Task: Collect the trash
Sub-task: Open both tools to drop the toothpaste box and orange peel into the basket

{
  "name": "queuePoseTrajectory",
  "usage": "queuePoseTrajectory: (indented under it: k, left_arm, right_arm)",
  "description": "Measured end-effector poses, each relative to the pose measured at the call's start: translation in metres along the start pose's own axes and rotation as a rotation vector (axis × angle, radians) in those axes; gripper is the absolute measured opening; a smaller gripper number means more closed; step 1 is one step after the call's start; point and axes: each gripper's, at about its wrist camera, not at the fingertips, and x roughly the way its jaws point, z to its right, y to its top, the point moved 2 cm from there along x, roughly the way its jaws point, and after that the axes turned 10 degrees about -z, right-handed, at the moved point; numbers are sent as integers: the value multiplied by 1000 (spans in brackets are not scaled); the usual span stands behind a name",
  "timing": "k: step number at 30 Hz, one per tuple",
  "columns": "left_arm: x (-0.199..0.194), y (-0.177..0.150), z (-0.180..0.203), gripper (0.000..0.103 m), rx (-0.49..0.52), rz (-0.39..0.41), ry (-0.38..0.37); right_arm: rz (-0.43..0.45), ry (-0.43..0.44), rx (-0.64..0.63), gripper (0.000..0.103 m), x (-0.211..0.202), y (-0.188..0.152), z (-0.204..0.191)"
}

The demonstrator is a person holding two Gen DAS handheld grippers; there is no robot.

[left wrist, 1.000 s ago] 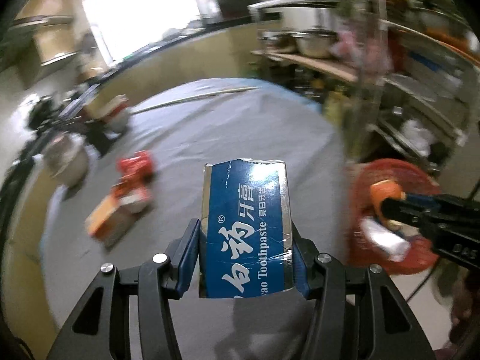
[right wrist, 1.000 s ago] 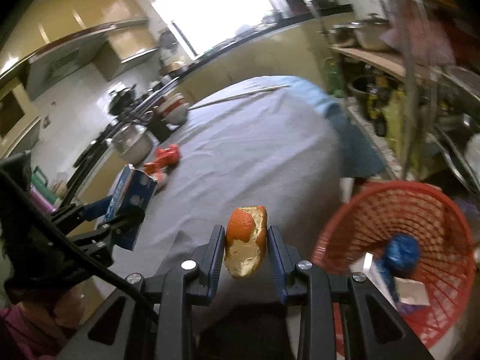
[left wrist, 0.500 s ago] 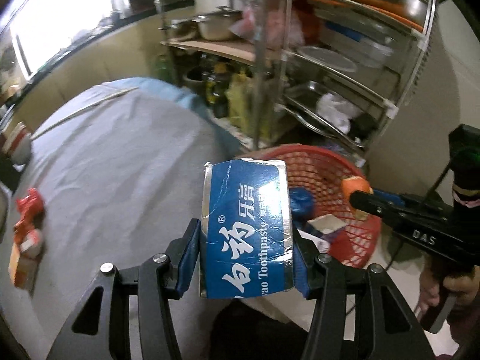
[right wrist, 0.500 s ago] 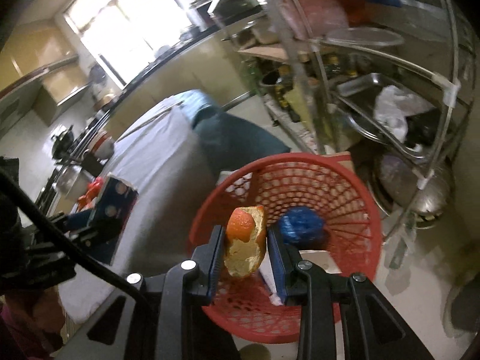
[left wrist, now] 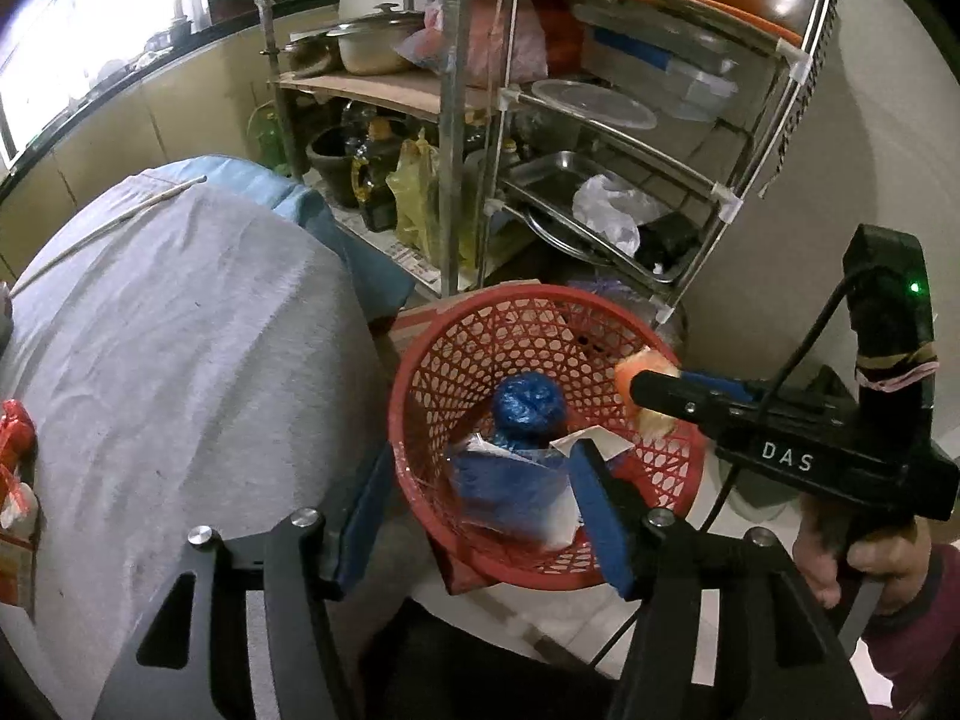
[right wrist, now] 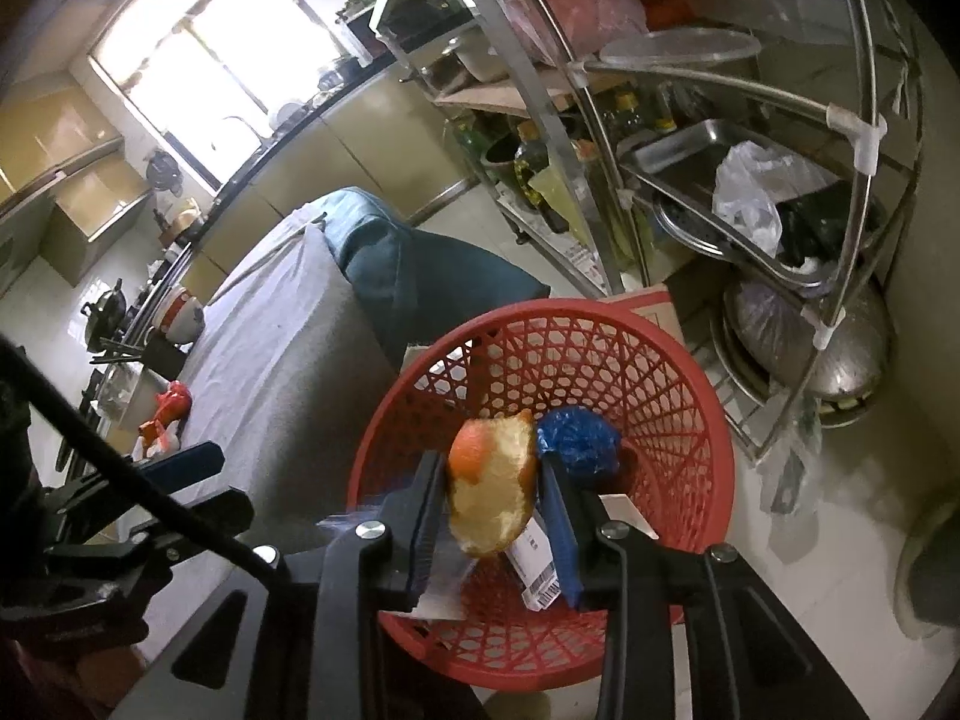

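A red mesh basket [left wrist: 444,360] [right wrist: 672,360] stands on the floor beside the table. My left gripper [left wrist: 480,504] is open above it. The blue toothpaste box [left wrist: 510,498] lies blurred inside the basket, free of the fingers, by a blue crumpled ball [left wrist: 528,405] [right wrist: 579,438] and a white carton [right wrist: 534,564]. My right gripper [right wrist: 495,498] hangs over the basket with its jaws a little apart; the orange peel [right wrist: 492,486] [left wrist: 636,372] still sits between them, touching the left pad, with a gap on the right.
The grey-clothed table [left wrist: 180,360] is at left, with red and orange wrappers [left wrist: 15,468] [right wrist: 165,414] on it. A metal shelf rack [left wrist: 600,138] full of pots and trays stands right behind the basket. A cardboard box [right wrist: 654,309] lies under the basket.
My left gripper has opened and the toothpaste box has dropped into the basket. My right gripper has loosened around the orange peel and moved further over the basket.
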Motion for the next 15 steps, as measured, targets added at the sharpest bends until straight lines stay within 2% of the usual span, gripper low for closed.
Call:
queuePoseTrajectory:
  k: [5, 6, 7, 15]
  left_arm:
    - [-4, -6, -15, 62, -49, -3, 1]
    - [-5, -9, -20, 62, -63, -3, 9]
    - [-8, -11, -24, 62, -73, -2, 17]
    - [-34, -39, -59, 62, -160, 48, 130]
  right_arm:
    - [3, -4, 6, 39, -1, 2, -1]
    - [5, -5, 6, 44, -1, 3, -2]
    - [5, -4, 5, 56, -1, 3, -3]
    - [13, 13, -49, 57, 0, 4, -28]
